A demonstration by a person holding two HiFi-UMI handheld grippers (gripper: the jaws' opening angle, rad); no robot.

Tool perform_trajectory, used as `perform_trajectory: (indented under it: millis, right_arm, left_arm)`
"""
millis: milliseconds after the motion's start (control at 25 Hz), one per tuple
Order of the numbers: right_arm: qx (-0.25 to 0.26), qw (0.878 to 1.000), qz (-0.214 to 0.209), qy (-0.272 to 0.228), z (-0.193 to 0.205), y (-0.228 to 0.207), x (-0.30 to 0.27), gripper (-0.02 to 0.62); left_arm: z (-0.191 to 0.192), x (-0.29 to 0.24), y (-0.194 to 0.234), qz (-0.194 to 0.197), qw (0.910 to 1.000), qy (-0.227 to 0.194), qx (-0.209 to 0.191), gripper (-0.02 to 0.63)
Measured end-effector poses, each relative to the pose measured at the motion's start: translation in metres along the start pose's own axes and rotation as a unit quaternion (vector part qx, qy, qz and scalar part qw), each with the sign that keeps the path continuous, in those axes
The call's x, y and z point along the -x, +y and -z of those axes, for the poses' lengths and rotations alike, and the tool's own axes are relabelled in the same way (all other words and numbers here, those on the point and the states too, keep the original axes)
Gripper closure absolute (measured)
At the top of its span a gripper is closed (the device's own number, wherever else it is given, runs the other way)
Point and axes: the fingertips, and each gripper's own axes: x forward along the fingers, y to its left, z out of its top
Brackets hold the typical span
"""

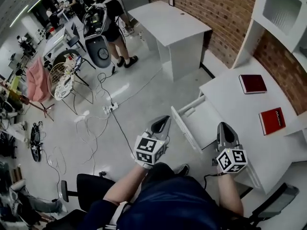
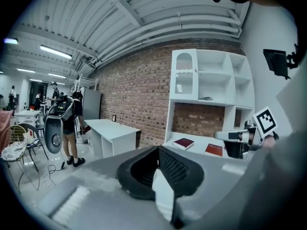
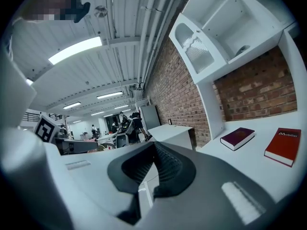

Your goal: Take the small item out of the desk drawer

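The white desk (image 1: pixel 240 104) stands at the right in the head view, its drawer (image 1: pixel 204 123) pulled out toward me. The drawer's inside looks plain white, and I see no small item in it. My left gripper (image 1: pixel 162 122) is shut and empty, hovering over the floor just left of the drawer front. My right gripper (image 1: pixel 225 130) is held over the drawer's near right side by the desk edge, jaws together and empty. In the left gripper view the left gripper (image 2: pixel 158 150) has its pads meeting. The right gripper (image 3: pixel 153 145) looks the same in the right gripper view.
Two red books (image 1: pixel 252 83) (image 1: pixel 272 120) lie on the desk under a white shelf unit (image 1: pixel 283 8) on the brick wall. A second white desk (image 1: pixel 170 23) stands farther off. Cables and a power strip (image 1: pixel 110 108) cross the floor. A black chair (image 1: pixel 81 186) is beside me and a person (image 1: pixel 112 18) stands beyond.
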Motion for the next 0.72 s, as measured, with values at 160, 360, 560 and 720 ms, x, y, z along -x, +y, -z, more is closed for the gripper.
perform_trajectory:
  millis: [160,360,560,720]
  right_arm:
    - [-0.01,0.999,0.035,0.008,-0.001,-0.026,-0.004,0.592]
    - [-0.016,0.995,0.092,0.019,0.004,-0.064,-0.008,0.592]
    - [-0.031,0.987,0.156,0.026,0.01,-0.096,-0.02,0.592]
    - [-0.042,0.981,0.188,0.033,0.014,-0.1,-0.04,0.592]
  left_arm:
    - [-0.011,-0.038,-0.002,0.023,0.9996,0.016,0.005,0.601]
    - [-0.004,-0.096,-0.004,0.07,0.9971,0.029,0.01,0.601]
    - [0.004,-0.153,0.004,0.12,0.9909,0.061,-0.004,0.601]
    - [0.02,-0.191,0.024,0.15,0.9839,0.093,-0.026,0.601]
